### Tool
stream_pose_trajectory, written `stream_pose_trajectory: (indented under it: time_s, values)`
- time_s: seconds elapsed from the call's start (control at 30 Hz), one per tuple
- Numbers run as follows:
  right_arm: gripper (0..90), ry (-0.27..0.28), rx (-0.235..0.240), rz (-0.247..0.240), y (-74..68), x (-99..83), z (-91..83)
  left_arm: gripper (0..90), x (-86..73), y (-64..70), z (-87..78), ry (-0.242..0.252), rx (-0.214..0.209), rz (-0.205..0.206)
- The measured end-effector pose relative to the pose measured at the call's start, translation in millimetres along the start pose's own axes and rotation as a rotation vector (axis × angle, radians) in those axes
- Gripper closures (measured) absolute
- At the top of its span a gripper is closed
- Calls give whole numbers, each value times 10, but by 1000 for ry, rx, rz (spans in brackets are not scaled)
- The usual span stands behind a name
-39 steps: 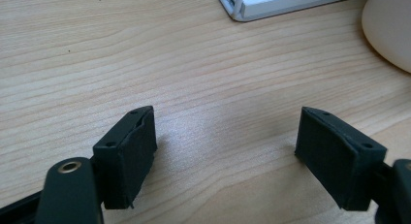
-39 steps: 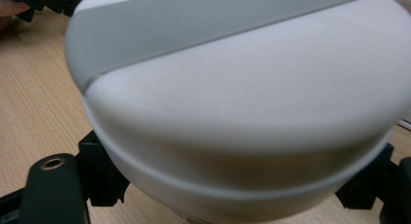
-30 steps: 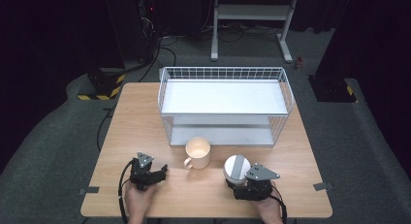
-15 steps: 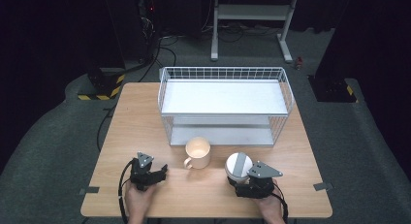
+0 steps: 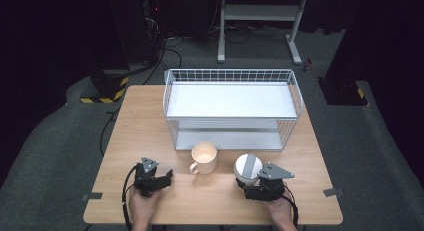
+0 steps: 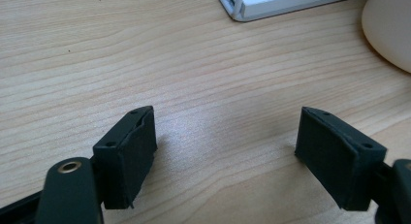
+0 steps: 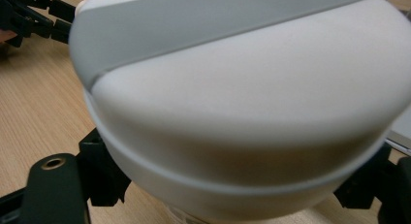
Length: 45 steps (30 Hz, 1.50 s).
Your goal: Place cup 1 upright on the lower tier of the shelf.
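Shifted slightly right, right gripper clamps lidded white container; left gripper open; lift level, clear of mug.

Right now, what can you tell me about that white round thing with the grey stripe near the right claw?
The white round container stands upright on the wooden table, right of the cream mug and in front of the wire rack. Its domed white lid looks matte, like plastic, with a grey band straight across the top and a thin seam where lid meets body. The right claw has a black jaw on each side of the lower body. The pictures cannot settle whether it grips or just brackets it.
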State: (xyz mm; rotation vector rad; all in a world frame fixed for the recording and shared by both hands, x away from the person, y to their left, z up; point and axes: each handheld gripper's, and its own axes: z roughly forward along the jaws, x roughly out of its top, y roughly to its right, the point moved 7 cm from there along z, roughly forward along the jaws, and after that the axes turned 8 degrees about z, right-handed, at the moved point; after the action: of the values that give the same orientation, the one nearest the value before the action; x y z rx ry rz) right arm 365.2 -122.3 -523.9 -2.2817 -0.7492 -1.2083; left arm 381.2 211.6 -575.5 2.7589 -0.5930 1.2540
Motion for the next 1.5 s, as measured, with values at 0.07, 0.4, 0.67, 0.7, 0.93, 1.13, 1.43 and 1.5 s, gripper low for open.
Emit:
stream_pose_trajectory:
  time_s: [0.07, 0.4, 0.67, 0.7, 0.93, 1.13, 1.43, 1.5]
  values:
    - [184, 2, -1, -2, 8, 24, -3, 225, 0, 0, 0, 0, 0, 0]
    - [184, 9, -4, 19, 90, 109, 9, 225, 0, 0, 0, 0, 0, 0]
    - [184, 21, -9, 43, 182, 187, 25, 225, 0, 0, 0, 0, 0, 1]
    - [184, 24, -11, 49, 198, 200, 28, 225, 1, 1, 1, 1, 1, -2]
    - [184, 34, -35, 67, 314, 309, 55, 225, -2, -2, -2, -3, -1, 4]
    - [184, 35, -58, 92, 433, 390, 132, 225, -2, -2, -2, -3, -1, 4]
    - [185, 30, -112, 123, 613, 462, 317, 221, 1, 0, 1, 0, -1, 4]
    - [185, 33, -121, 124, 642, 485, 349, 221, 1, 0, 1, 0, -1, 4]
